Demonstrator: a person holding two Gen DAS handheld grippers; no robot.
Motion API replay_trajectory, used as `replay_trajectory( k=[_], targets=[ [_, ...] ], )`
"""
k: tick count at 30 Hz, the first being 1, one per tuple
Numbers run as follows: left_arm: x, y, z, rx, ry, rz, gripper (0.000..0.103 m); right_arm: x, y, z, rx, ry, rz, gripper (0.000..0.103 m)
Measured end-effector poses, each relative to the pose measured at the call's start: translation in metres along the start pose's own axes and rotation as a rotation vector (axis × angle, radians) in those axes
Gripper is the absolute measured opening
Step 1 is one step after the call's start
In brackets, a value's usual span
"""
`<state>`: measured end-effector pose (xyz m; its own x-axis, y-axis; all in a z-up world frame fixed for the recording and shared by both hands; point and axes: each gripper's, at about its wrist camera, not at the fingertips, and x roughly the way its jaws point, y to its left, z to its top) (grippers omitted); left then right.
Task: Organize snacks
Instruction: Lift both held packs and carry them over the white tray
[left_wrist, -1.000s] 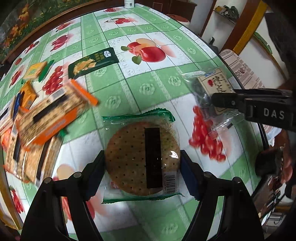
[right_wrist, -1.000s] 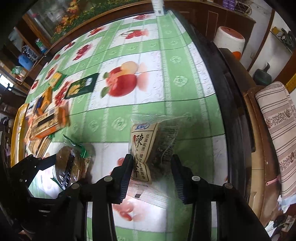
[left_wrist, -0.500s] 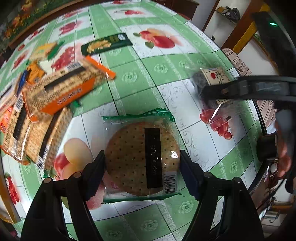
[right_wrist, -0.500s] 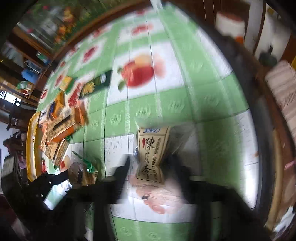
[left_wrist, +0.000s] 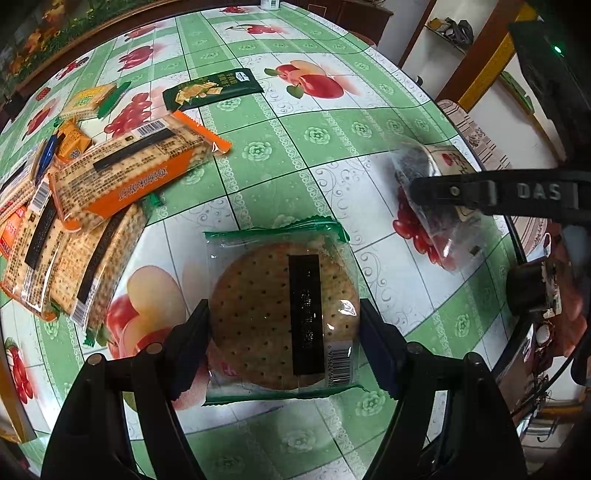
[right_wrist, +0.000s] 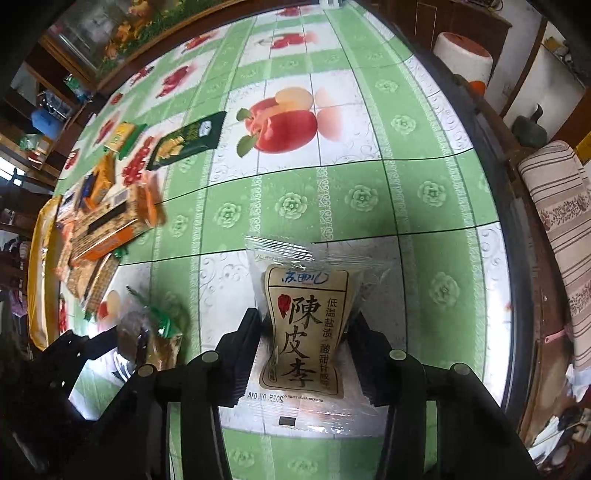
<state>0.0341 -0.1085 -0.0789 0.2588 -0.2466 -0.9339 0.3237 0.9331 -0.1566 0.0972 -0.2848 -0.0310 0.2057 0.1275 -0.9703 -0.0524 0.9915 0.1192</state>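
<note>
Both claws are loaded: the left gripper pinches the round cracker pack by its sides above the table, the right gripper squeezes the plum bag, probably bound for the snack pile.

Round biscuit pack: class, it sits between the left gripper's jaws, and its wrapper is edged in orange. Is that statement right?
Not quite. The round biscuit pack does sit between the jaws of the left gripper, but its clear wrapper is edged in green, not orange, as the left wrist view shows. The orange edging belongs to the long cracker pack lying on the pile to the left.
</note>
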Motion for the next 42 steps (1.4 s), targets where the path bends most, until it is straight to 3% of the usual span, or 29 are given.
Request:
replay_trajectory(
  k=[8, 13, 29, 37, 42],
  targets=[
    [-0.032, 0.011, -0.02, -0.007, -0.049, -0.034, 0.076, -0.026, 0.014, -0.027, -0.055, -0.006, 0.046, 0.049],
    [-0.063, 0.037, -0.034, -0.057, -0.123, -0.008, 0.076, -0.037, 0.044, -0.037, -0.123, -0.009, 0.092, 0.049],
    [-0.127, 0.174, -0.077, -0.332, -0.232, 0.145, 0.076, -0.023, 0.245, -0.025, -0.443, -0.007, 0.238, 0.049],
    [-0.16, 0.266, -0.087, -0.492, -0.285, 0.28, 0.076, -0.013, 0.35, -0.003, -0.532, -0.032, 0.3, 0.049],
    [-0.16, 0.32, -0.089, -0.589, -0.269, 0.343, 0.076, 0.004, 0.404, 0.014, -0.538, -0.051, 0.318, 0.049]
  ],
)
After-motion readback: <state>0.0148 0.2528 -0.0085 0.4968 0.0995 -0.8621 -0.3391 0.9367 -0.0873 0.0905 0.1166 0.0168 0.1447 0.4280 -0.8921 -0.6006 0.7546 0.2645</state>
